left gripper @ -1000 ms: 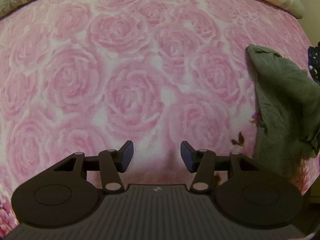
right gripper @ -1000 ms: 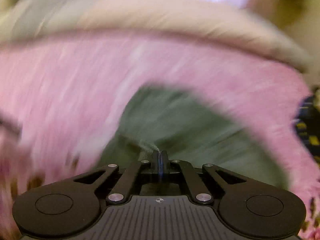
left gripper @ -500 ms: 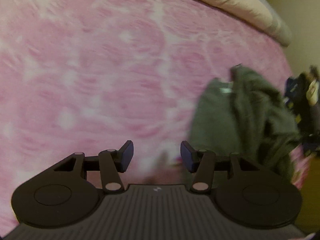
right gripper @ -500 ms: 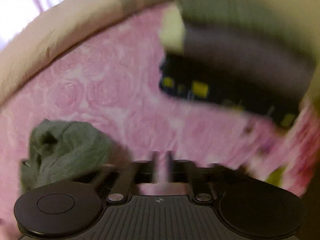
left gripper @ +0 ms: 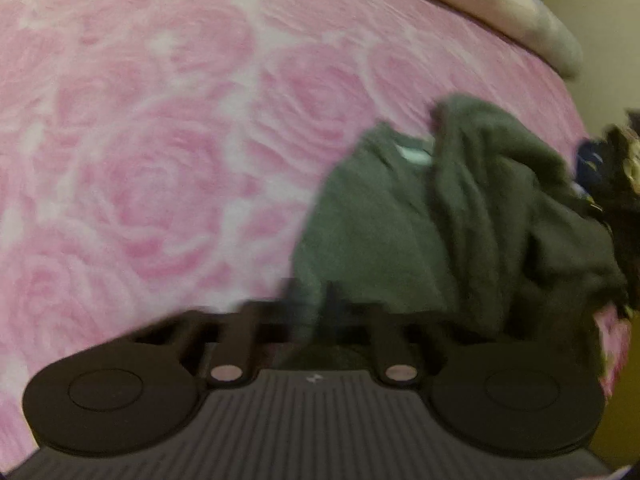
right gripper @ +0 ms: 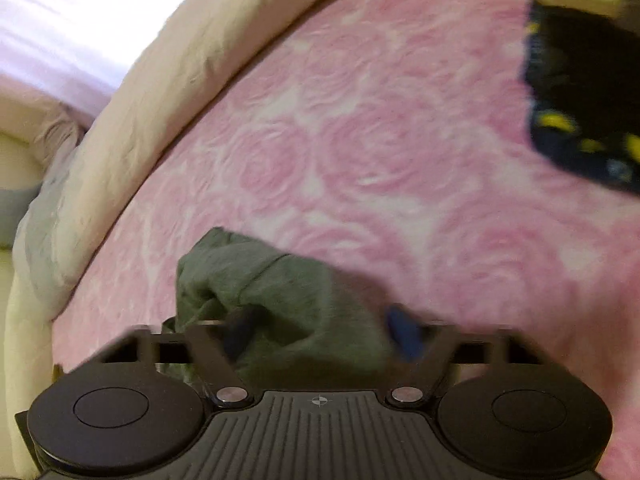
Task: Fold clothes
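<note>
The left tongs [left gripper: 320, 312] are closed on the near edge of the soft, limp grey-green garment [left gripper: 440, 232] crumpled on the pink rose bedspread [left gripper: 160, 160], while the right tongs [right gripper: 324, 332] are closing around a bunched fold of it, which looks light and best taken by hem or corner.

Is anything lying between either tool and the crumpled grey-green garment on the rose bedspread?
Nothing visible. The grey-green garment already sits between the closing fingers of the right tool, and the shut left tool is at its near edge. The dark patterned garment lies well apart.
</note>
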Demonstrator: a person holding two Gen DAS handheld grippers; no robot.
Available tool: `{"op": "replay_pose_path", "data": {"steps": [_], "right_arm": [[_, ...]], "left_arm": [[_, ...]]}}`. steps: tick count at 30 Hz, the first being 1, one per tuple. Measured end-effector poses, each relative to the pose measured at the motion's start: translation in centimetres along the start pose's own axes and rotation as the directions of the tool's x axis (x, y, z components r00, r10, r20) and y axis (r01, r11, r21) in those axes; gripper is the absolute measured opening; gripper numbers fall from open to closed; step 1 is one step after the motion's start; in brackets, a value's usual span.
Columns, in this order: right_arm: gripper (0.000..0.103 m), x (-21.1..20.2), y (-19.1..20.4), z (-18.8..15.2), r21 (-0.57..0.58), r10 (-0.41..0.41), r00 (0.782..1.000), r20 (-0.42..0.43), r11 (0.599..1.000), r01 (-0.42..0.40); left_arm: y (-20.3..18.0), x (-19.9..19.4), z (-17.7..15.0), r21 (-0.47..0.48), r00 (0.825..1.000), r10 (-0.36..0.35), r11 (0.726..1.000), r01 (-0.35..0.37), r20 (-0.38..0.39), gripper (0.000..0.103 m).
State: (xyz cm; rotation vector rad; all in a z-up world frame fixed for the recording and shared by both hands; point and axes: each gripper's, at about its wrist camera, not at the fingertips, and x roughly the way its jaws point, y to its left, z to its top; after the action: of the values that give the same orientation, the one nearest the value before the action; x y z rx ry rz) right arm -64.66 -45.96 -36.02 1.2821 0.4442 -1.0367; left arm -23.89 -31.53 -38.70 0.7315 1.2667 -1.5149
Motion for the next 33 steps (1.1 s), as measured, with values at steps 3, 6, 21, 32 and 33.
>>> {"op": "replay_pose_path", "data": {"steps": [3,6,21,32,33], "right_arm": [[0.010,-0.9,1.1,-0.2,-0.040,0.012,0.999,0.048,0.999,-0.010],[0.009,-3.2,3.3,0.2,-0.155,0.019,0.996,0.092,0.988,-0.004],[0.006,-13.8,21.0,5.3,-0.567,0.286,0.895,0.342,0.823,-0.047],[0.000,-21.0,25.6,0.4,-0.646,0.427,0.803,0.415,0.760,-0.070],[0.000,-22.2,25.8,0.2,-0.652,0.441,0.791,0.424,0.755,-0.072]], "left_arm": [[0.2,-0.8,-0.3,-0.025,0.998,-0.055,0.998,0.054,-0.010,0.001],[1.5,-5.5,-0.1,-0.044,0.991,-0.020,0.999,0.026,0.135,0.001],[9.1,-36.2,8.9,-0.031,0.664,0.169,0.976,-0.215,0.728,0.001],[9.8,-47.7,3.3,-0.085,0.519,0.209,0.964,-0.253,0.829,0.001],[9.7,-49.0,2.7,-0.085,0.507,0.205,0.964,-0.250,0.837,0.001]]}}
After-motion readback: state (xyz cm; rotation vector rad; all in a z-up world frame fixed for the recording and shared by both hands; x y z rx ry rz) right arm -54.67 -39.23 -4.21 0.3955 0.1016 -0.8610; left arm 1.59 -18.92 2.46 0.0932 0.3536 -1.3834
